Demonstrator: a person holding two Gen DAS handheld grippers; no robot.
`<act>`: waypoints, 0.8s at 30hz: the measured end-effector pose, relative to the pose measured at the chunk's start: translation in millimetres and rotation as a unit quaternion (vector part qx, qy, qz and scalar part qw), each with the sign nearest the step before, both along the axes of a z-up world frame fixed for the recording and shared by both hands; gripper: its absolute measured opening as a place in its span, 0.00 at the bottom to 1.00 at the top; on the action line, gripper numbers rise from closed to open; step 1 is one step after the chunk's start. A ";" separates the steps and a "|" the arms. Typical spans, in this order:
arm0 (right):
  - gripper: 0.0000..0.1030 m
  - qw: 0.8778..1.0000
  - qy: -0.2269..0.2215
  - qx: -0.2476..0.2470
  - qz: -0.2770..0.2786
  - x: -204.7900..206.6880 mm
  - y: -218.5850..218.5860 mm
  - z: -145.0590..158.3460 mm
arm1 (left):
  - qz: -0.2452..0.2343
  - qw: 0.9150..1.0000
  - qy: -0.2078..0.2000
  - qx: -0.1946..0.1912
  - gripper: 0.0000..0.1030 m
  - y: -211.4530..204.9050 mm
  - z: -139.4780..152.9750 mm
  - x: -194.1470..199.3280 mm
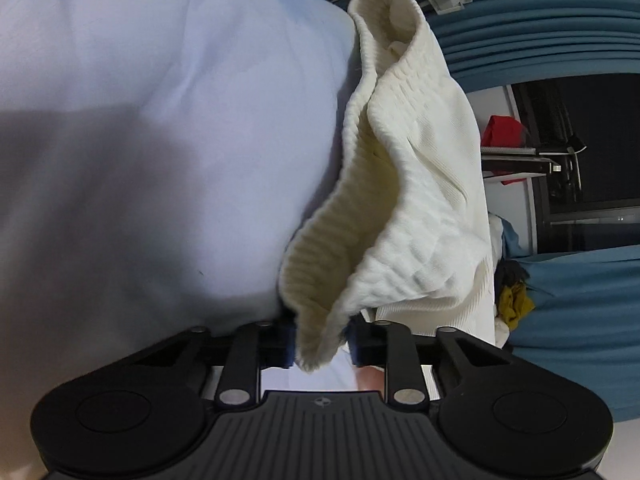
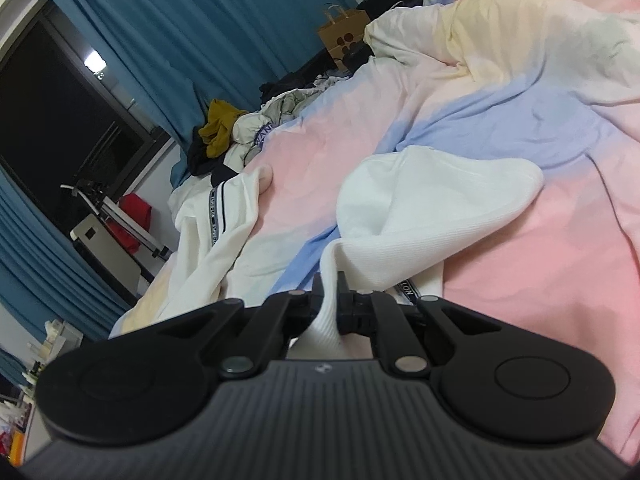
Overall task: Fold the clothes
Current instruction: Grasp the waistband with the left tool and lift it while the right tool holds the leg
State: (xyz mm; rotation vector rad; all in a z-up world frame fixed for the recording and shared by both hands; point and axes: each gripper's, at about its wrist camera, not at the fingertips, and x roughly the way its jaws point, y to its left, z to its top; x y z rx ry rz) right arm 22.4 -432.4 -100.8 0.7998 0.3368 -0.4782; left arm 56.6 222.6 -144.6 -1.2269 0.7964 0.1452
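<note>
Holding a ribbed cream hem, your left tool (image 1: 322, 342) had just been closing, the knit between its pads, seemingly pinched. Your right tool (image 2: 330, 296) was clamped on the white sweater's (image 2: 420, 208) edge. Folding had barely begun: it lay rumpled on the pastel bed (image 2: 520, 280), a clothes heap (image 2: 224, 136) waiting at ten o'clock, blue curtains (image 2: 192, 24) behind.

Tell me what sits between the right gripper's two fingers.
In the right wrist view, a fold of the white garment is pinched in the right gripper, with nothing else there; the pink and blue bedspread lies beyond.
</note>
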 end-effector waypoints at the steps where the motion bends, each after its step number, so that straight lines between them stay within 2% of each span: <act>1: 0.07 1.000 0.001 -0.006 0.000 1.7 2.1 1.0 | 0.006 1.000 -0.009 0.008 0.20 0.2 2.7 -4.3; 4: 0.07 1.000 -0.003 -0.019 -0.006 2.4 6.2 4.2 | 0.031 0.998 -0.046 0.036 0.17 5.0 14.2 -25.1; 9: 0.06 0.998 -0.047 -0.017 -0.028 -20.8 4.8 19.9 | 0.079 0.991 -0.105 0.033 0.16 13.0 32.9 -73.7; 14: 0.06 0.989 -0.114 -0.078 -0.051 -50.9 26.8 60.0 | 0.112 0.971 -0.207 0.047 0.16 27.8 65.9 -126.9; 16: 0.06 0.980 -0.145 -0.113 -0.069 -63.8 42.4 81.0 | 0.130 0.957 -0.247 0.075 0.15 30.7 80.3 -134.6; 18: 0.06 0.968 -0.178 -0.155 -0.080 -70.2 57.8 101.7 | 0.148 0.950 -0.265 0.081 0.15 31.3 85.7 -130.3; 19: 0.06 0.964 -0.180 -0.176 -0.085 -66.6 63.7 111.9 | 0.155 0.949 -0.263 0.083 0.15 32.6 84.6 -129.2; 21: 0.06 0.972 -0.139 -0.174 -0.078 -33.2 52.0 111.8 | 0.166 0.949 -0.254 0.085 0.16 33.3 81.0 -122.4; 24: 0.07 0.983 -0.070 -0.160 -0.063 21.5 29.9 107.5 | 0.161 0.957 -0.225 0.084 0.16 27.3 76.2 -94.7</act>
